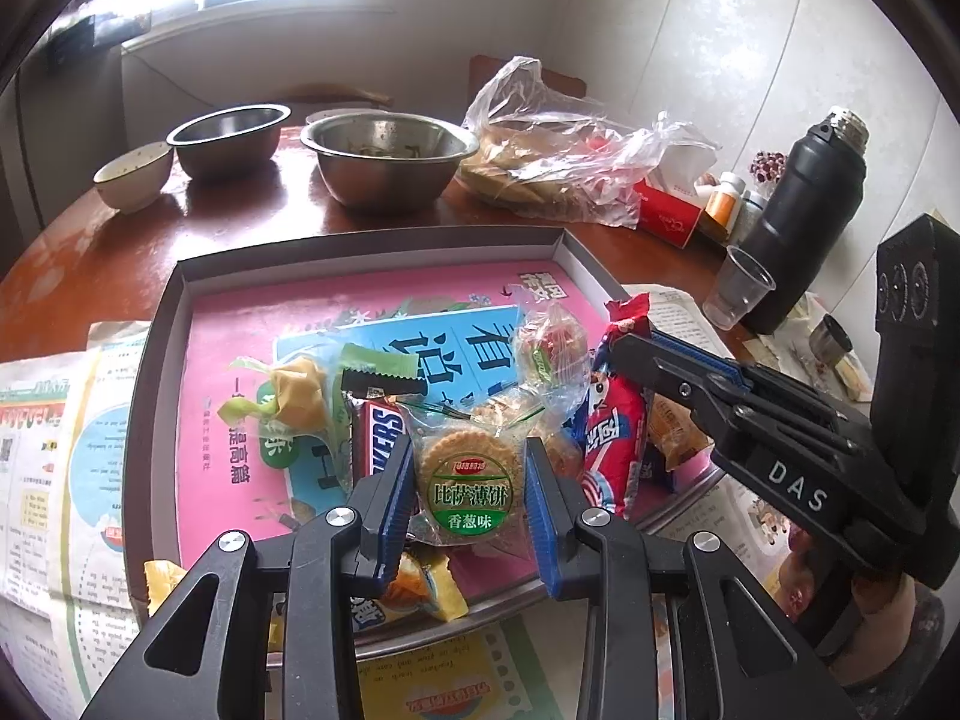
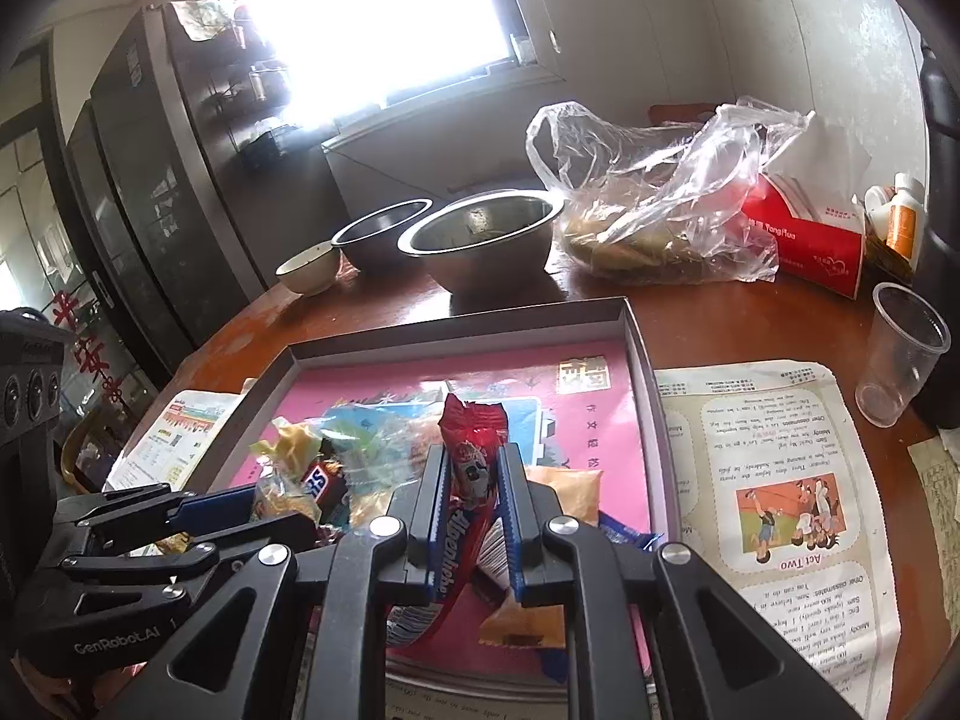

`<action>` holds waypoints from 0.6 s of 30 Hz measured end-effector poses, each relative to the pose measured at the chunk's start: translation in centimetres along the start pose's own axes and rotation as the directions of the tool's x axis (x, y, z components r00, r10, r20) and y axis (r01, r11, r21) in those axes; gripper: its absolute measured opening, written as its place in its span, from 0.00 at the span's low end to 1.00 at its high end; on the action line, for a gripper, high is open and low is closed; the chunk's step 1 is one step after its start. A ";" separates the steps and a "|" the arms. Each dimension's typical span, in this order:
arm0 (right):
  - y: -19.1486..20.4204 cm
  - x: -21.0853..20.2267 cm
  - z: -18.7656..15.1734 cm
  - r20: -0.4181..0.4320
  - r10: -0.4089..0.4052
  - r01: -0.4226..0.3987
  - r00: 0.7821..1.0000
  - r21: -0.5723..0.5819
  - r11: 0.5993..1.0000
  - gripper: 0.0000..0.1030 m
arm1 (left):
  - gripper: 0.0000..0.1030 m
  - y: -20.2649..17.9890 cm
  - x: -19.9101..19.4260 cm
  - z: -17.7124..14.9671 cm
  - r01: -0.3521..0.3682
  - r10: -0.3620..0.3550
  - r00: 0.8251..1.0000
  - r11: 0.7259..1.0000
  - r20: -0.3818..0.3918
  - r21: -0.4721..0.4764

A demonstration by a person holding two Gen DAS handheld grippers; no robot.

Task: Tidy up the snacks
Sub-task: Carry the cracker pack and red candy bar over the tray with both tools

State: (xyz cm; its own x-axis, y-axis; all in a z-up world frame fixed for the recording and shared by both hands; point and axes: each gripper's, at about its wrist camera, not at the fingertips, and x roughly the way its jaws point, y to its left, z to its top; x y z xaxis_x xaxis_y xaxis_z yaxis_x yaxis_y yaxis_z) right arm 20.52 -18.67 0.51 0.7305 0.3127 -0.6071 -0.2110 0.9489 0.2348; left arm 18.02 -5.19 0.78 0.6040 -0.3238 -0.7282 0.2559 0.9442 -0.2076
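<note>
Snacks still heaped in near corner of shallow grey cardboard tray (image 1: 372, 243), mostly unsorted. Right gripper (image 2: 471, 495) clamped on red Alpenliebe candy stick (image 2: 474, 450). Left gripper (image 1: 471, 489) straddling round green-label cracker pack (image 1: 465, 483), contact unclear.
</note>
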 end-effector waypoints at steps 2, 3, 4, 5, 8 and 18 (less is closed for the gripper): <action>0.3 -0.2 -0.2 0.005 -0.003 0.003 1.000 -0.008 1.000 0.16 | 0.35 0.0 -0.1 -0.1 0.004 -0.004 1.000 1.000 0.001 -0.001; 0.4 -0.3 -0.3 0.006 -0.004 0.004 1.000 -0.010 1.000 0.16 | 0.35 0.0 -0.1 -0.1 0.004 -0.004 1.000 1.000 0.001 -0.002; 0.5 -0.4 -0.5 0.006 -0.006 0.006 1.000 -0.010 1.000 0.16 | 0.35 0.0 -0.1 -0.1 0.004 -0.004 1.000 1.000 0.002 -0.003; 0.5 -0.4 -0.7 0.004 -0.009 0.009 1.000 -0.010 1.000 0.16 | 0.35 0.0 -0.1 -0.1 0.003 -0.003 1.000 1.000 0.003 -0.002; 0.6 -0.3 -1.3 -0.010 -0.018 0.018 1.000 -0.012 1.000 0.16 | 0.35 0.1 -0.1 -0.1 0.002 -0.002 1.000 1.000 0.002 -0.006; 1.3 -1.0 -2.9 -0.011 -0.026 0.026 1.000 -0.017 1.000 0.16 | 0.35 0.0 0.5 0.0 -0.003 0.003 1.000 1.000 -0.005 -0.004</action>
State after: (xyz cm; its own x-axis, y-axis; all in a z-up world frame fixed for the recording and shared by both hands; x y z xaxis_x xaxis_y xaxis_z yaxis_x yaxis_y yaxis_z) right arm 17.63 -17.60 -0.74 0.7285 0.2882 -0.6215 -0.2028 0.9573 0.2062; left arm 18.31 -5.35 0.46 0.6013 -0.3206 -0.7319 0.2512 0.9454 -0.2077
